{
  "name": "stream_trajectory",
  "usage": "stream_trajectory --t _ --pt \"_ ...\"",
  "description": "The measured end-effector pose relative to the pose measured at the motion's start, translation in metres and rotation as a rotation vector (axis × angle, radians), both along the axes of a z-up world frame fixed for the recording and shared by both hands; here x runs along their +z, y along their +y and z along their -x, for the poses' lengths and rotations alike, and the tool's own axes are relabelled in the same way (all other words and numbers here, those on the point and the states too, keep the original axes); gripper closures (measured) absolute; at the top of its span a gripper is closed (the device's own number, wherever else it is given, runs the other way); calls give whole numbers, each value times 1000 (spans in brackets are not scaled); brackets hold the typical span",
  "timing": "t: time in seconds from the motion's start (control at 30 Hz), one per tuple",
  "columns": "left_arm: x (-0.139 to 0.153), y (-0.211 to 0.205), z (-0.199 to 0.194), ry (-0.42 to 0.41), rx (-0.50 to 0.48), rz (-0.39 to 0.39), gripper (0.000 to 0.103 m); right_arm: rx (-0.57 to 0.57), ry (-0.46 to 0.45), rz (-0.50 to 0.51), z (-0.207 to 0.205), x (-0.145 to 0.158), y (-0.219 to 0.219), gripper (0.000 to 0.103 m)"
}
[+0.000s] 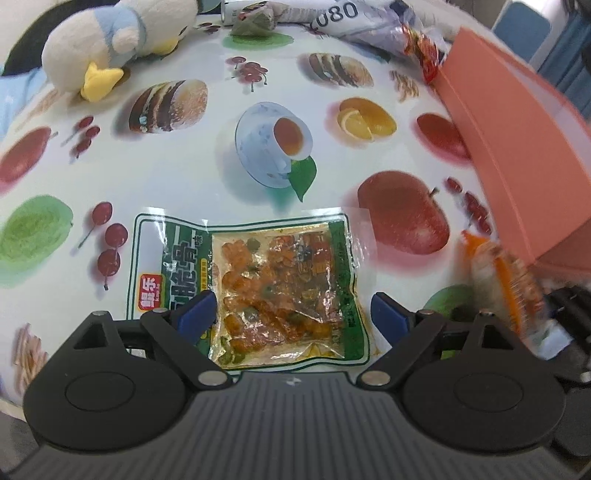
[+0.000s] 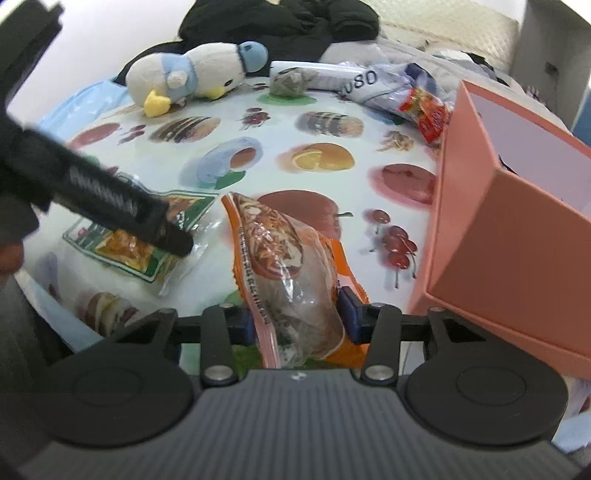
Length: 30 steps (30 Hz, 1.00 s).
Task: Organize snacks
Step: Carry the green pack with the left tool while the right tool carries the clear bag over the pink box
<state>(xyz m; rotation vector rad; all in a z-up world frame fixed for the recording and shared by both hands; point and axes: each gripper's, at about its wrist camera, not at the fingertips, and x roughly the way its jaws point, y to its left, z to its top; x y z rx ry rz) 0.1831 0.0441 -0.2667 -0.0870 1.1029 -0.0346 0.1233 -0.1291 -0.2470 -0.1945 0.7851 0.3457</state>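
From the left wrist, the left gripper (image 1: 291, 310) points steeply down at the counter (image 1: 207, 184), a fruit-and-bread printed cloth, with its blue fingers (image 1: 199, 308) spread wide on either side of a green packet (image 1: 258, 288) that lies flat, its clear window showing orange bits; the pads do not press on it. To the right a blurred orange packet (image 1: 506, 280) sits beside a pink box (image 1: 517, 155) that fills that edge. At the far side lie a plush duck (image 1: 122, 40), a small grey-green pouch (image 1: 255, 22), a crumpled bag (image 1: 365, 18) and a red wrapper (image 1: 424, 51). From the right wrist, the right gripper (image 2: 301, 317) tilts down toward the counter (image 2: 280, 129), its fingers (image 2: 351, 310) pinching the near end of the orange packet (image 2: 291, 273), which stands tilted between them with its far end toward the printed apple. The pink box (image 2: 509, 236) stands open just to the right, close to the packet. On the left the left gripper (image 2: 110, 199) reaches in as a dark blur over the green packet (image 2: 144, 254). The plush duck (image 2: 195, 74), pouch (image 2: 291, 81), crumpled bag (image 2: 384, 85) and red wrapper (image 2: 428, 110) line the far edge, before dark clothing (image 2: 280, 22)
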Motion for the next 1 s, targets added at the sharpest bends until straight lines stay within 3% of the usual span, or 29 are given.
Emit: stream_trajectory --t 0.1,0.3,0.77,1.0 --pt "-2 -8 0 -4 -5 -51 16 -21 6 -16 1 3 -6 58" --pt "0 -9 0 -6 -5 -64 26 -65 30 -38 0 6 -18 58" --pt "14 2 14 -40 60 4 57 -119 86 -109 -1 24 -30 59" --pt "37 5 28 -71 110 72 59 -131 81 -134 4 37 -33 60"
